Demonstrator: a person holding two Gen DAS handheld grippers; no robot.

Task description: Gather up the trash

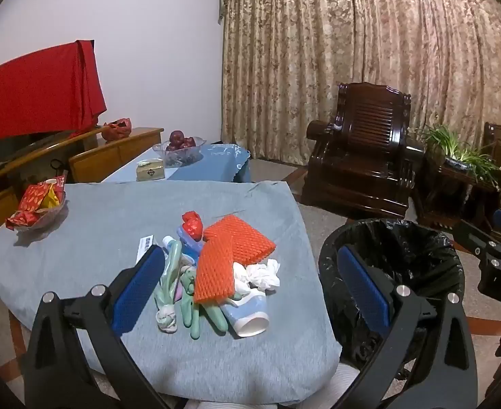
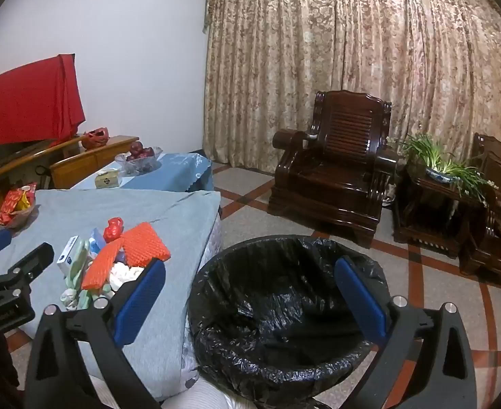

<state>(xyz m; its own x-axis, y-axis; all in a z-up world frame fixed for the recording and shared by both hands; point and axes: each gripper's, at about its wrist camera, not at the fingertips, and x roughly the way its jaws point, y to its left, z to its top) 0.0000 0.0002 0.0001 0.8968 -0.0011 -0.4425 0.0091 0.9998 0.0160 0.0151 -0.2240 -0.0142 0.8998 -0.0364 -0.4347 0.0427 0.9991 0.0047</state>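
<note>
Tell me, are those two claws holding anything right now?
No. The left claw and the right claw both stand wide open and empty. The trash pile lies untouched on the table.

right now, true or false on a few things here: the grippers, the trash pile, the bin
1. Both grippers are open and hold nothing. True: left gripper, right gripper.
2. The trash bin has a white liner. False: the liner is black.
3. An orange foam net lies on top of the trash pile. True.
4. The paper cup stands upright. False: it lies on its side.
5. The trash bin sits on the table. False: it stands on the floor beside it.
</note>
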